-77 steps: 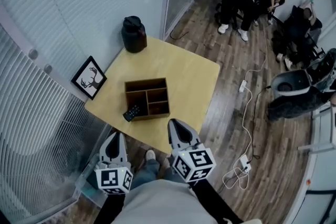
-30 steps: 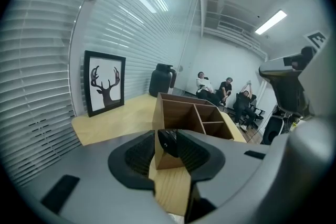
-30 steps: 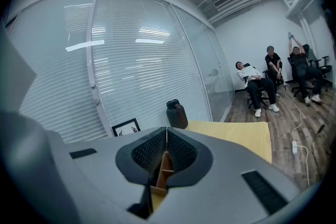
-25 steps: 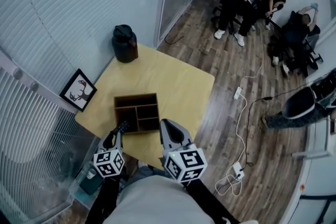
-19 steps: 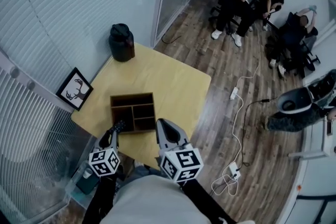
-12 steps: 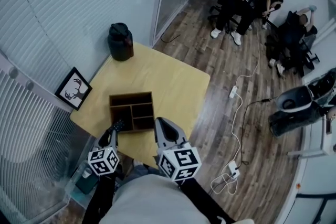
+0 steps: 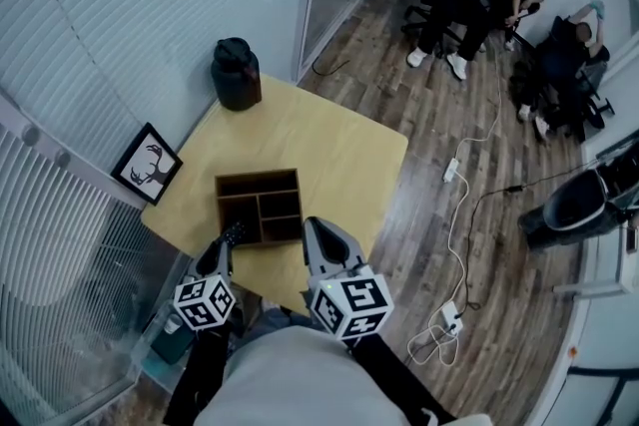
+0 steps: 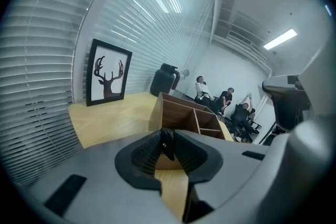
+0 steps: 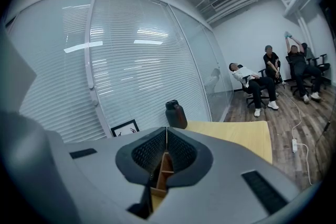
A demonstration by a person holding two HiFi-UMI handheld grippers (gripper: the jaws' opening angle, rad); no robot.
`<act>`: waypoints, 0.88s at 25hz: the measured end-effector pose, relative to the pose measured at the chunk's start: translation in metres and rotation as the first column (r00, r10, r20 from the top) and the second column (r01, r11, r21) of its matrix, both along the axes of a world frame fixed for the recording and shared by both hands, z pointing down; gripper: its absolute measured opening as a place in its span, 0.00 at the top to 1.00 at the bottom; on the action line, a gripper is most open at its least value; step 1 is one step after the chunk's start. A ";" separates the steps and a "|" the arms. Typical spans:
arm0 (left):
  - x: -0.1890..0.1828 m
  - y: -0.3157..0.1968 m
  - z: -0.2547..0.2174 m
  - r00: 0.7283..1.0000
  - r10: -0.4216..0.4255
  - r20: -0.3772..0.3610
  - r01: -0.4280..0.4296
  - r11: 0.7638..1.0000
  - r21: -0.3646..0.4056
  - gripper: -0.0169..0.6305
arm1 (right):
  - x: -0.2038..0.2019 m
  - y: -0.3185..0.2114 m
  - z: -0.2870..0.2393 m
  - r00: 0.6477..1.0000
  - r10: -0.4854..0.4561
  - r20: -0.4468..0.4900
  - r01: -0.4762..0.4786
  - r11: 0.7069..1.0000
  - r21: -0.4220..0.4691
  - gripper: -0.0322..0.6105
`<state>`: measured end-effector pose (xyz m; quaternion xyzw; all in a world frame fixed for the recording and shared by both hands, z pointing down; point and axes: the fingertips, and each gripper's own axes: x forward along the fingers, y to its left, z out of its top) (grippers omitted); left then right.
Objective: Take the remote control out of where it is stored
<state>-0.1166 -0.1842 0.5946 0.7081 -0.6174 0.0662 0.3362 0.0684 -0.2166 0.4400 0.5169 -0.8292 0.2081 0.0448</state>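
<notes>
The left gripper pinched the slim black remote control beside the brown wooden organiser, seemingly not yet lifted clear; the right gripper sat closed, empty.

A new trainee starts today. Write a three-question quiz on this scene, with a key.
1. True or false: the right gripper has its jaws wide apart.
2. What stands at the far corner of the table? A) deer picture B) black jug C) wooden organizer
3. Fill in: the left gripper is shut on the ____.

Key: 1 false, its jaws are together with nothing between them. 2 B. 3 remote control.
</notes>
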 end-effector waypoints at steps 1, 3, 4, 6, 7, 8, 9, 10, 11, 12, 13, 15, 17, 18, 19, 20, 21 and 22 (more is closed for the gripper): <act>0.000 0.000 0.000 1.000 0.000 0.000 0.000 1.000 0.001 0.85 | 0.000 0.000 0.000 1.000 0.001 -0.001 -0.001 1.000 0.001 0.94; 0.002 0.001 -0.001 1.000 0.001 -0.003 -0.001 1.000 0.004 0.85 | 0.001 0.000 0.000 1.000 0.003 -0.003 -0.003 1.000 0.000 0.94; 0.002 0.001 -0.002 1.000 0.001 -0.006 -0.001 1.000 0.007 0.86 | 0.001 0.000 0.000 1.000 0.004 -0.004 -0.004 1.000 -0.001 0.94; 0.001 0.001 -0.004 1.000 0.000 -0.012 0.000 1.000 0.013 0.86 | 0.000 0.000 0.001 1.000 0.004 -0.005 -0.004 1.000 -0.004 0.94; 0.001 0.001 -0.005 1.000 -0.001 -0.015 0.001 1.000 0.017 0.86 | 0.000 -0.001 0.001 1.000 0.003 -0.005 -0.003 1.000 -0.005 0.94; 0.001 0.000 -0.006 1.000 -0.002 -0.016 0.003 1.000 0.020 0.86 | 0.000 -0.001 0.001 1.000 0.003 -0.005 -0.003 1.000 -0.005 0.94; 0.000 0.000 -0.007 1.000 -0.004 -0.017 0.004 1.000 0.023 0.86 | 0.000 -0.001 0.001 1.000 0.002 -0.006 -0.002 1.000 -0.004 0.94; 0.001 0.000 -0.009 1.000 -0.004 -0.019 0.004 1.000 0.025 0.86 | 0.000 -0.001 0.001 1.000 0.001 -0.006 -0.001 1.000 -0.004 0.94; 0.001 0.000 -0.010 1.000 -0.003 -0.020 0.004 1.000 0.028 0.86 | 0.000 -0.001 0.001 1.000 0.001 -0.005 -0.001 1.000 -0.004 0.94; 0.001 0.000 -0.011 1.000 -0.003 -0.022 0.003 1.000 0.030 0.86 | 0.000 -0.001 0.001 1.000 0.000 -0.005 0.000 1.000 -0.003 0.94; 0.001 0.000 -0.012 1.000 -0.002 -0.024 0.002 0.999 0.034 0.86 | 0.000 -0.001 0.002 1.000 0.000 -0.004 0.000 1.000 -0.003 0.94; 0.001 -0.001 -0.014 1.000 0.000 -0.029 0.001 0.999 0.041 0.86 | -0.001 -0.001 0.003 1.000 0.000 -0.004 0.000 1.000 -0.005 0.94; 0.001 -0.001 -0.015 1.000 0.000 -0.031 0.001 0.999 0.043 0.86 | -0.001 -0.001 0.002 1.000 0.002 -0.004 -0.002 1.000 -0.007 0.94; 0.001 -0.001 -0.015 1.000 0.000 -0.031 0.001 0.999 0.043 0.86 | -0.001 -0.001 0.002 1.000 0.002 -0.004 -0.002 1.000 -0.007 0.94; 0.001 -0.001 -0.016 1.000 0.000 -0.031 0.001 0.999 0.043 0.87 | -0.001 0.000 0.003 1.000 0.002 -0.003 -0.002 1.000 -0.007 0.94; 0.002 -0.001 -0.016 0.999 -0.001 -0.032 0.002 0.999 0.044 0.87 | -0.001 0.000 0.003 1.000 0.003 -0.002 -0.003 1.000 -0.007 0.94; 0.002 -0.002 -0.017 0.999 -0.001 -0.033 0.003 0.999 0.046 0.87 | 0.000 -0.001 0.003 1.000 0.003 -0.002 -0.003 1.000 -0.008 0.94; 0.002 -0.002 -0.018 0.999 -0.002 -0.035 0.003 0.999 0.048 0.87 | 0.000 -0.001 0.003 1.000 0.004 -0.001 -0.004 1.000 -0.008 0.94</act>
